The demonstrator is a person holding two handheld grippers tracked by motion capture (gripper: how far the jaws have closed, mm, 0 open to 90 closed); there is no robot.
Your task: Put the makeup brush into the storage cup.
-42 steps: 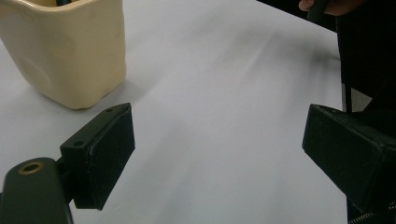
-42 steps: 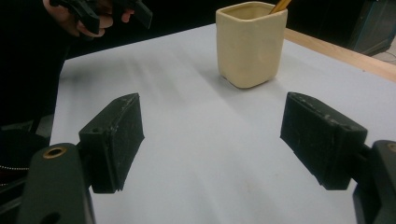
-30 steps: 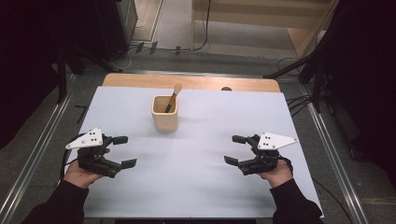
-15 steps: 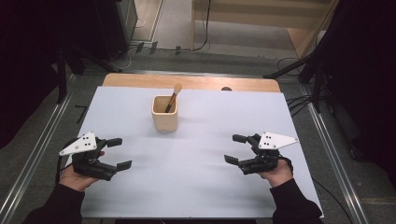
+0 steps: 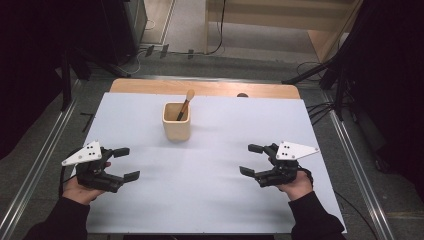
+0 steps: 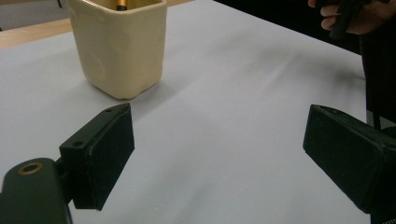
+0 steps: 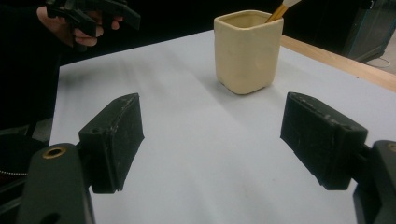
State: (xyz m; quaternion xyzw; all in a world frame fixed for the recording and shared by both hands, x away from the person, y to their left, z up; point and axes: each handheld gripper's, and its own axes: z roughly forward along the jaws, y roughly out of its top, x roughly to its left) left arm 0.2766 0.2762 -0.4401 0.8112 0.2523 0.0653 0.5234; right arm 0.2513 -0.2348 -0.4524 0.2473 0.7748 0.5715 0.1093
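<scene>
1. Above the white surface (image 5: pixel 210 190), seen from the high view, a person's two hands hold the left gripper (image 5: pixel 122 164) and the right gripper (image 5: pixel 252 160) low at the near corners, both with jaws spread and nothing between them. The cream cup (image 5: pixel 176 124) stands upright well beyond them, towards the far middle, with a wooden-handled brush (image 5: pixel 185 104) leaning against its rim. Each gripper angles inward at the cup, which suggests a ready stance ahead of a reach.

2. Along the left gripper view, the jaws stand wide apart over bare surface (image 6: pixel 224 93). The cup (image 6: pixel 119 46) sits ahead and off to one side, well clear of them, so any grasp calls for an advance first. The other hand (image 6: pixel 345 16) shows at the far corner.

3. Along the right gripper view, the jaws gape likewise, framing the cup (image 7: pixel 247 51) between them at a distance; the brush handle (image 7: pixel 279 10) slants out of its top. That line-up makes this gripper look the better placed to go for the cup or brush.
</scene>
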